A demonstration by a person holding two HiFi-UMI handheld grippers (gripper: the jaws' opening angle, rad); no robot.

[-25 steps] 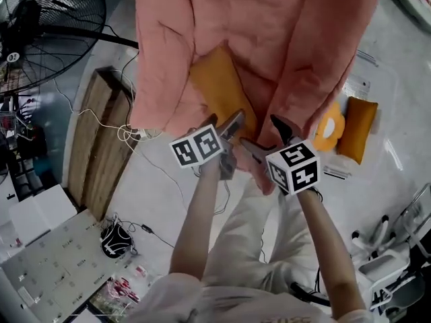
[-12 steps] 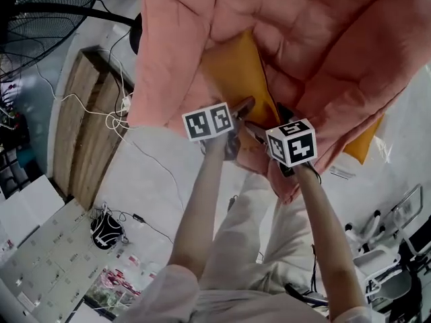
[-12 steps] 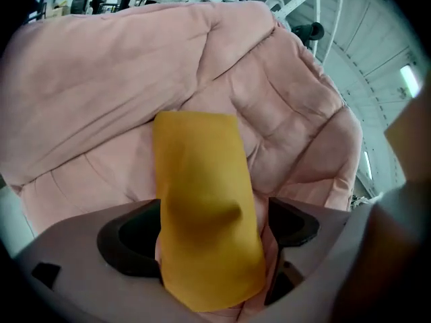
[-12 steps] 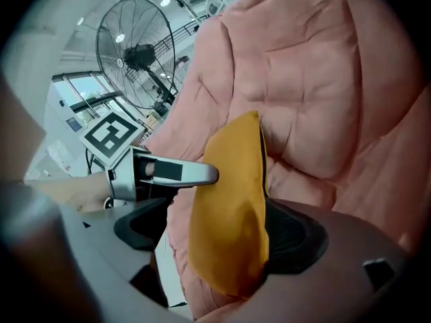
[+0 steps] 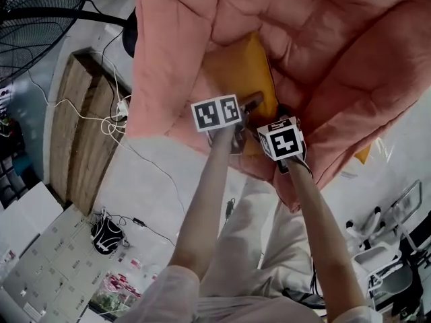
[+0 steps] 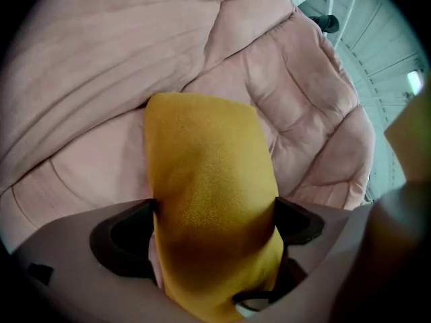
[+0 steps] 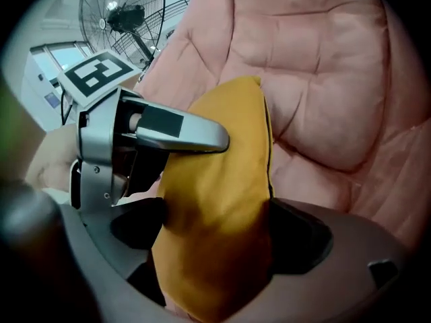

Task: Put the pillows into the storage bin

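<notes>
An orange pillow (image 5: pixel 241 64) lies in the hollow of a big pink quilted storage bin (image 5: pixel 323 39). Its near end fills the gap between the jaws of both grippers. In the left gripper view the pillow (image 6: pixel 205 173) runs away from me over the pink padding (image 6: pixel 101 66). My left gripper (image 6: pixel 212 224) has just been opening, and the pillow still touches both pads. My right gripper (image 7: pixel 215 231), close beside it, has just been opening too, with the pillow (image 7: pixel 225 167) bulging between its pads. In the head view the left gripper (image 5: pixel 246 116) and the right gripper (image 5: pixel 269 121) sit side by side.
A standing fan (image 5: pixel 34 19) is at the far left, with a wooden board (image 5: pixel 81 140) and loose cables (image 5: pixel 114 123) beside it. A corner of a second orange pillow (image 5: pixel 363 155) peeks out under the bin's right edge. White boxes (image 5: pixel 34 261) lie at the lower left.
Both grippers have sunk with the orange pillow deeper into the pink bin. The bin's folds now cover most of the second pillow on the floor.
</notes>
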